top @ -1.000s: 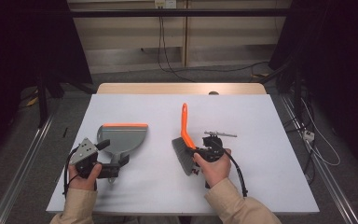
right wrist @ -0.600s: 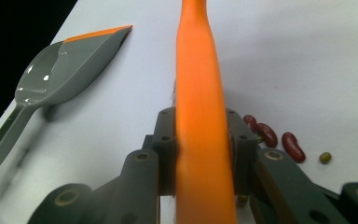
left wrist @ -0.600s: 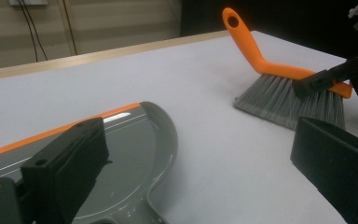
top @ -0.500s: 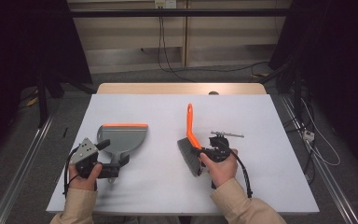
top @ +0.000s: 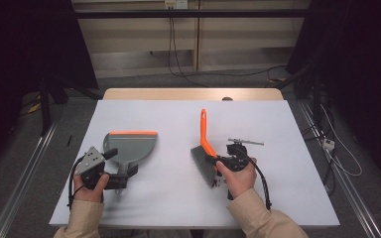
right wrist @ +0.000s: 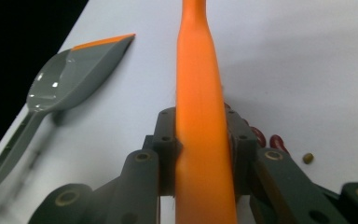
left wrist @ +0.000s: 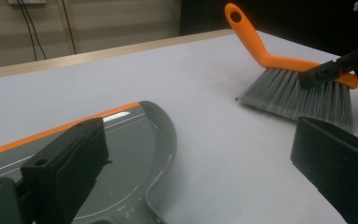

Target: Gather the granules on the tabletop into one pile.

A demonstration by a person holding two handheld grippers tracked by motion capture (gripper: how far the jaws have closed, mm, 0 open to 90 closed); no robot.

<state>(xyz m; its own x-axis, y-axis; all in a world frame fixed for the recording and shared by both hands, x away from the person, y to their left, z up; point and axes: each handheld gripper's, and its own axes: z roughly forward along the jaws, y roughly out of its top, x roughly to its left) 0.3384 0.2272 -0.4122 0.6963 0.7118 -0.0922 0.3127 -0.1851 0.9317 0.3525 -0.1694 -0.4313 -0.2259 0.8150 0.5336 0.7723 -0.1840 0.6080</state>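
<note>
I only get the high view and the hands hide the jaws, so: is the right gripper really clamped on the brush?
Observer: Yes. In the right gripper view, the right gripper is shut on the orange brush handle, with a pad against each side.
Operator: And is the left gripper on the dustpan?
Observer: No. The left gripper stands open. The grey dustpan lies by one jaw, and the other jaw is over bare table.
Operator: Is there anything to sweep?
Observer: Red beans and a brownish bean lie close beside the right gripper.
</note>
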